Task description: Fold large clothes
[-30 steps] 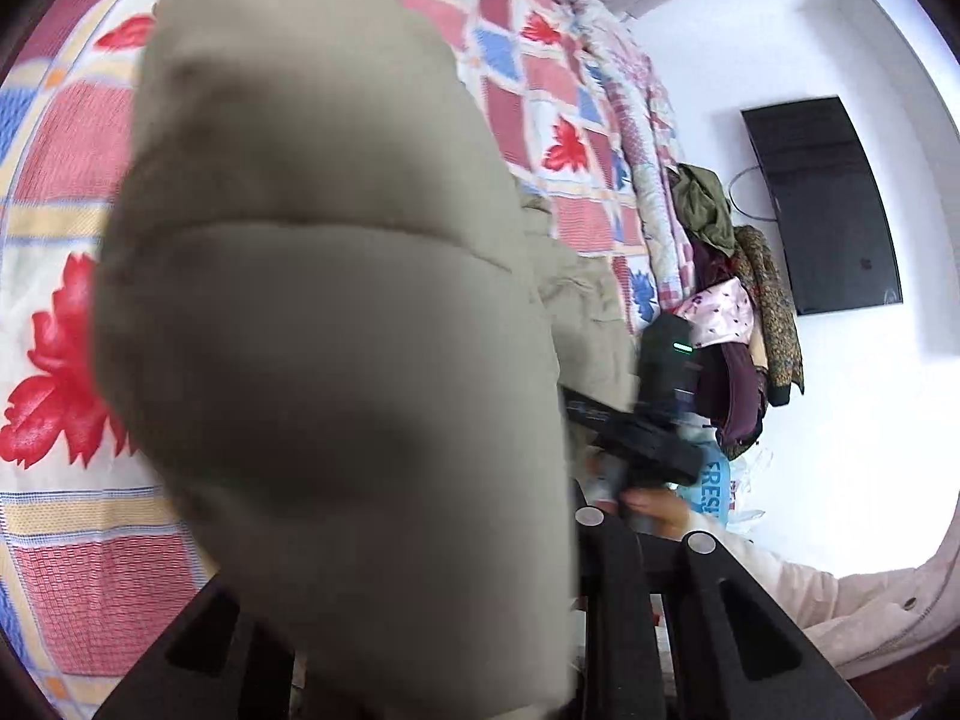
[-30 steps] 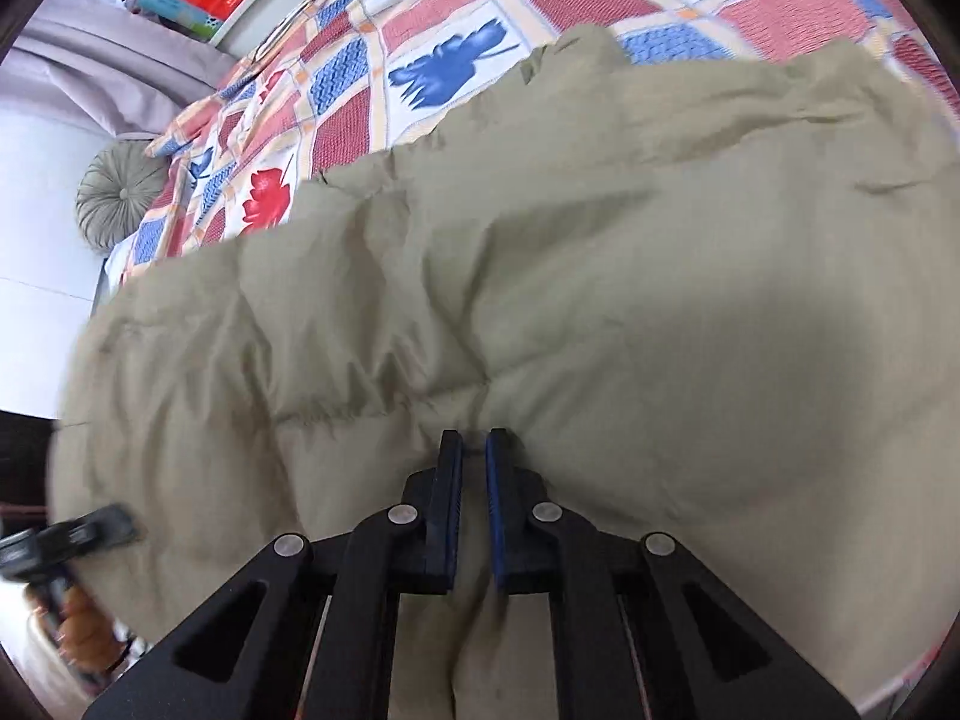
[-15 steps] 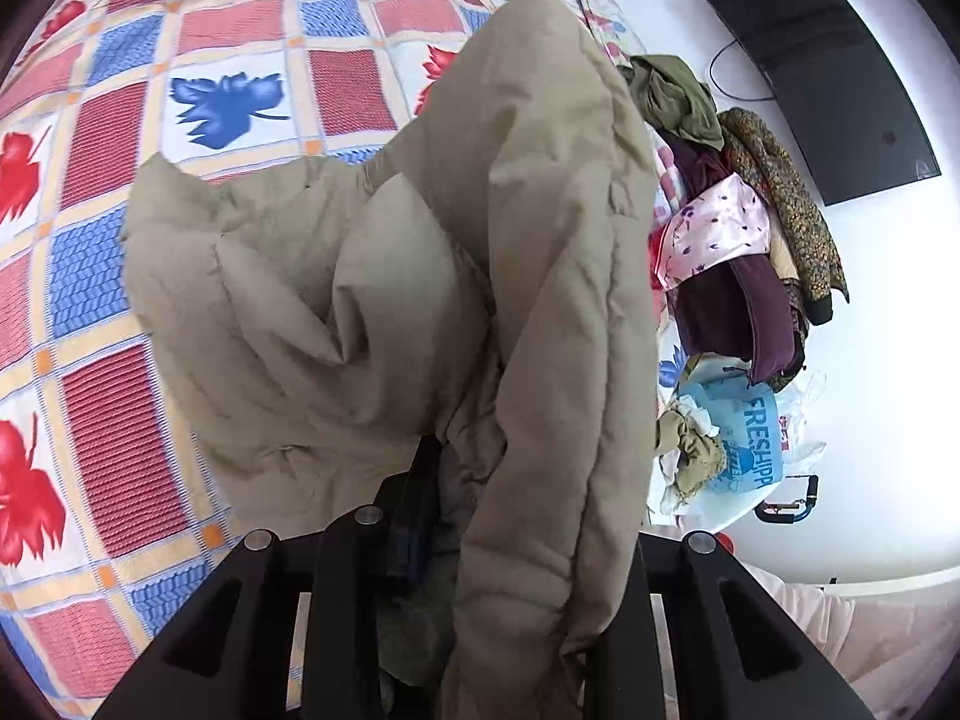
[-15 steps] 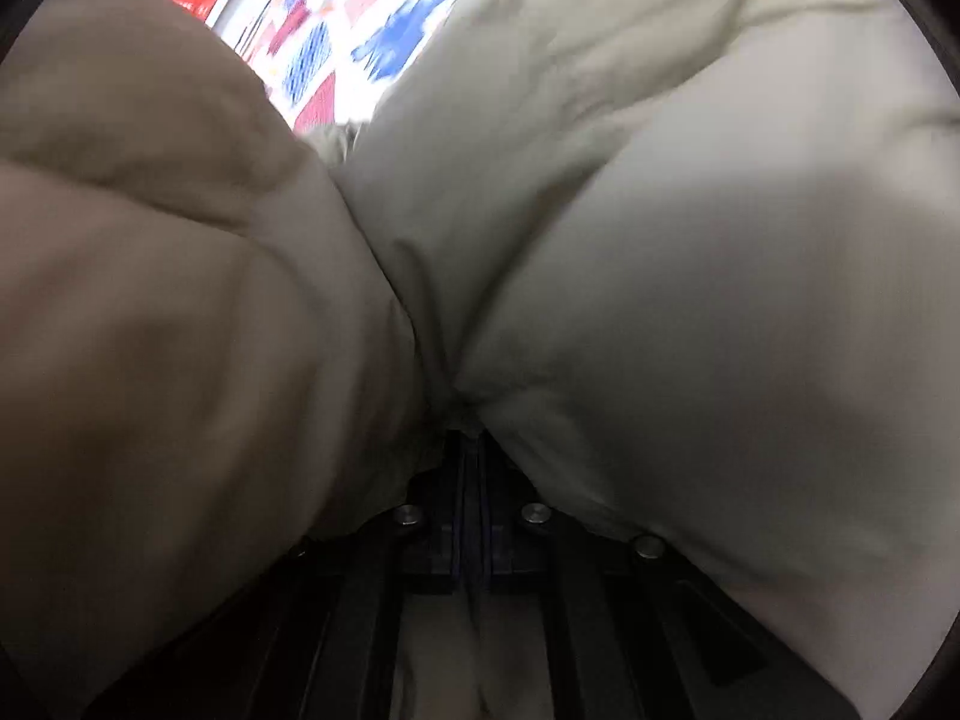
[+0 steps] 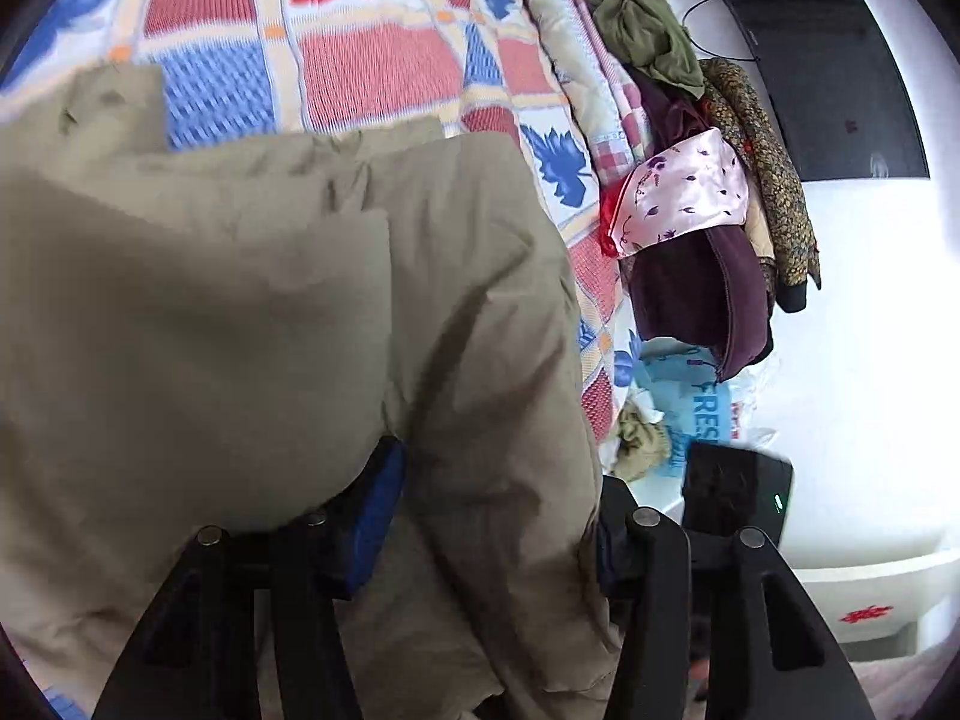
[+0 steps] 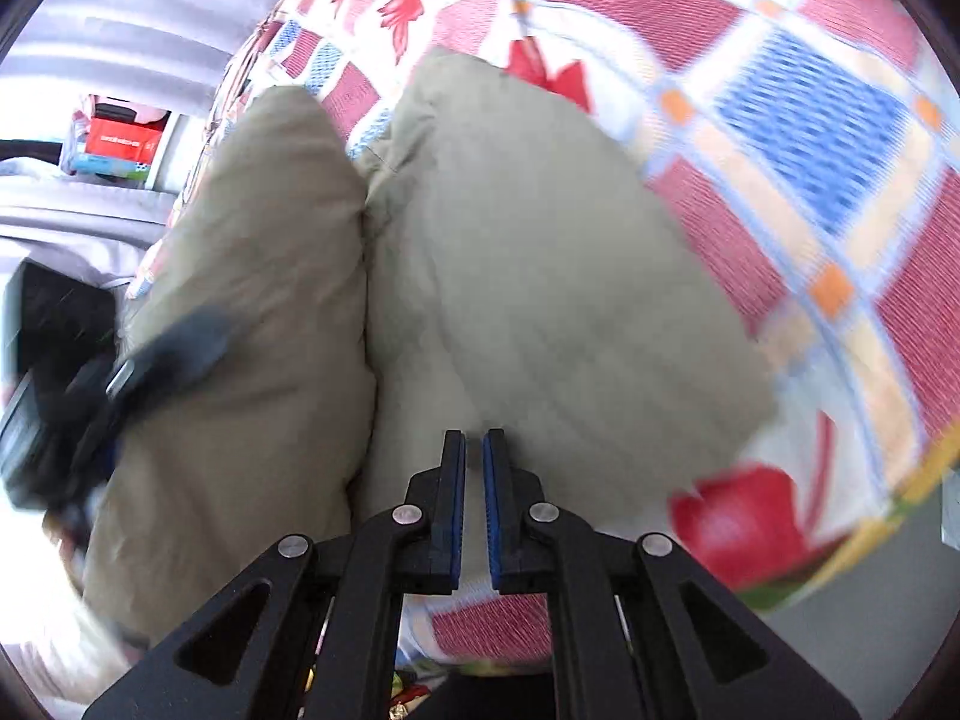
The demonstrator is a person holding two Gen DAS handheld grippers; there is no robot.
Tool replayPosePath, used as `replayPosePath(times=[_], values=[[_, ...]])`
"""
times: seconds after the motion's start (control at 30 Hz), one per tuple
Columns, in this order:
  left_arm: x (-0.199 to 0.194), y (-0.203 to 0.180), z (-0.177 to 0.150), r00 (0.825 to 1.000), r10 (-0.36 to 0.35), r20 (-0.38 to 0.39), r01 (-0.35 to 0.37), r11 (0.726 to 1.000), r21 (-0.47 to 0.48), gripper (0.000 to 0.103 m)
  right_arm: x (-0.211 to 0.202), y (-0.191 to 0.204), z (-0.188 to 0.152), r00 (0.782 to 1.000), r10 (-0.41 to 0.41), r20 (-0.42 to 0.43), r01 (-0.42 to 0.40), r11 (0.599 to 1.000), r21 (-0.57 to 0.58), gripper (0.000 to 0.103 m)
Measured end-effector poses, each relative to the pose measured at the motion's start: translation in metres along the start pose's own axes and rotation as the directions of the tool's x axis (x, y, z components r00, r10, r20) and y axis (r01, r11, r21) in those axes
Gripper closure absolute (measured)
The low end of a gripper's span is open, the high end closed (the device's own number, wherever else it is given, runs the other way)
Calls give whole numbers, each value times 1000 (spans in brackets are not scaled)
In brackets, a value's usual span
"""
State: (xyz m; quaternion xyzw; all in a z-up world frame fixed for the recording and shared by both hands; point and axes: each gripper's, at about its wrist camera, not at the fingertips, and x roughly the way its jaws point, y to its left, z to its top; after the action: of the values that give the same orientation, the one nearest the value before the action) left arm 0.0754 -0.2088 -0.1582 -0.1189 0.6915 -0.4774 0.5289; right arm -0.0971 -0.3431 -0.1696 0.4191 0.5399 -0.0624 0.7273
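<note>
Plain khaki jacket [image 5: 252, 312] on red, blue and white checked, leaf-patterned bedspread [image 5: 372, 60]

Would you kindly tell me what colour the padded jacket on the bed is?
The jacket is plain khaki-beige, clearest in the right wrist view.

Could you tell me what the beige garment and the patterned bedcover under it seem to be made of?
The beige garment looks like a padded jacket in smooth matte woven fabric, possibly nylon or polyester: it puffs in thick soft folds. The bedcover seems a printed cotton-like quilt or sheet; its ribbed, matte squares suggest a woven texture, though blur leaves that uncertain.
</note>
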Motion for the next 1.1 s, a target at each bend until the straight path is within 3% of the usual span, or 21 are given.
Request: replayPosePath(times=[0.1,0.17,0.2,0.23,0.33,0.47,0.53,0.63,0.73,0.77,0.8,0.87,0.97,1.0,1.03,1.1], values=[[23,3,6,999,42,-34,-41,999,12,49,-18,-4,-6,1000,22,-1,-22,1000,-10,92],[30,1,8,997,65,-48,-63,998,30,49,-31,-2,-13,997,80,11,-80,997,-11,70],[33,0,9,996,71,-52,-69,997,34,49,-37,-1,-14,993,112,23,-111,994,-11,49],[34,-1,10,995,78,-57,-76,996,40,49,-42,4,-17,987,154,37,-153,988,-17,45],[41,-4,14,994,92,-65,-89,995,40,49,-50,21,-16,969,247,28,-245,967,-64,45],[39,-13,16,990,122,-70,-117,991,71,49,-39,38,-21,956,293,-15,-293,950,-105,45],[27,-23,15,986,164,-37,-159,981,113,49,-26,44,-22,963,267,-31,-269,956,-116,45],[-6,-40,8,971,228,75,-239,951,195,49,-9,43,-24,989,136,-54,-141,983,-113,46],[-58,-39,-4,930,276,243,-327,923,205,49,-1,33,-24,998,29,-53,-35,994,-100,46],[-71,-33,-7,915,289,280,-347,920,185,40,0,28,-24,998,25,-58,-29,996,-84,46],[-87,-22,-11,892,314,324,-375,916,143,30,0,23,-25,997,34,-65,-38,997,-63,46],[-112,6,-18,850,353,391,-403,914,52,30,0,19,-26,995,75,-66,-76,997,-26,46],[-126,45,-20,822,408,398,-423,905,-56,30,-4,19,-27,991,129,-43,-130,991,-13,46],[-126,57,-20,811,430,396,-434,897,-84,30,-3,24,-24,989,141,-43,-141,990,-15,54],[-124,66,-19,808,441,391,-439,893,-100,30,-3,31,-21,986,159,-40,-161,986,-40,89],[-120,77,-15,802,447,396,-438,891,-119,30,-7,56,-12,994,106,-11,-107,983,-152,93]])
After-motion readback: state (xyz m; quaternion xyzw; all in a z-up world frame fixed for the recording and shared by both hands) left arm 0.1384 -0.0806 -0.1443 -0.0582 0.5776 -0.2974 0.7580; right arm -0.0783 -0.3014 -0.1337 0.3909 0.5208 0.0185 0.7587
